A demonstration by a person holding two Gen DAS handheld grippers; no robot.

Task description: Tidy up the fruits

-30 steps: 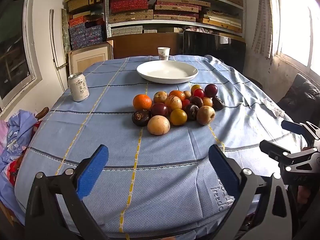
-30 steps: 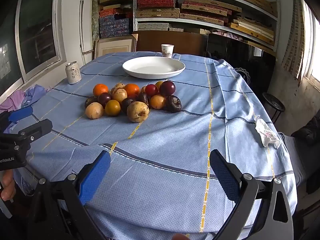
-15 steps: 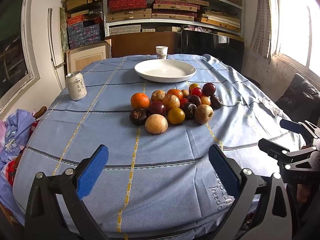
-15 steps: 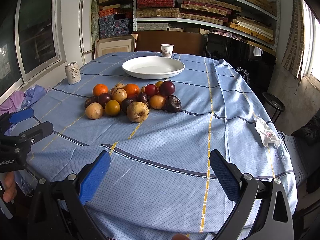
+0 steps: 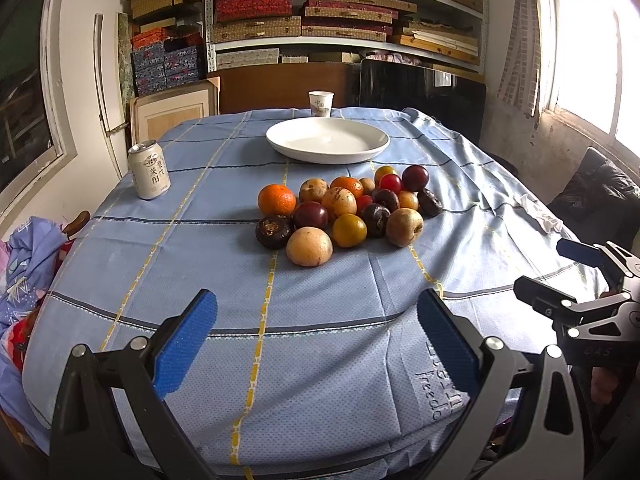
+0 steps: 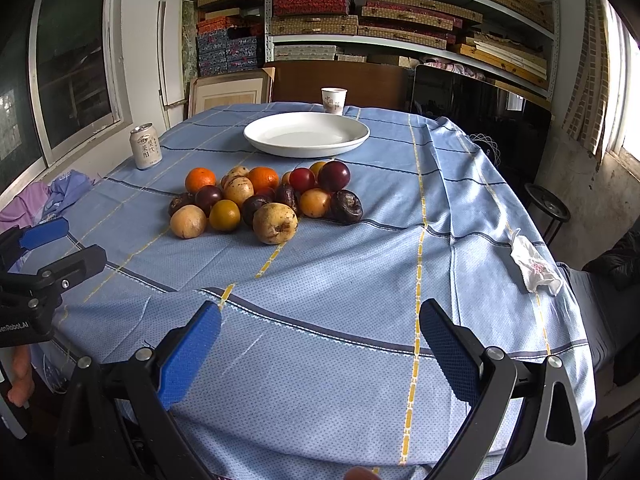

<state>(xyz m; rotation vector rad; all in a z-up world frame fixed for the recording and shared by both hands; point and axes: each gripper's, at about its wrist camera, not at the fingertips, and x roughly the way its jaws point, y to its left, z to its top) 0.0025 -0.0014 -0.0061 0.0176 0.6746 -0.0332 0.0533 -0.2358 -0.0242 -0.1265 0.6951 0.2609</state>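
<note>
A pile of fruit (image 5: 344, 212) (image 6: 264, 200) lies mid-table: oranges, dark plums, tan pears and small red ones, several in all. Behind it stands an empty white plate (image 5: 327, 141) (image 6: 306, 134). My left gripper (image 5: 316, 332) is open over the near table edge, well short of the pile, with nothing between its blue pads. My right gripper (image 6: 320, 344) is open too, low over the near right part of the cloth. Each gripper shows at the side of the other's view, the right gripper (image 5: 560, 272) and the left gripper (image 6: 60, 248).
A blue checked tablecloth (image 5: 200, 240) covers the table. A drink can (image 5: 149, 175) (image 6: 145, 151) stands at the left, a paper cup (image 5: 321, 104) (image 6: 333, 100) behind the plate. A crumpled tissue (image 6: 534, 266) lies at the right edge. Shelves of boxes line the back wall.
Both views have shifted only slightly; the fruit sits a little lower and nearer in the left wrist view. Nothing was grasped or moved.
</note>
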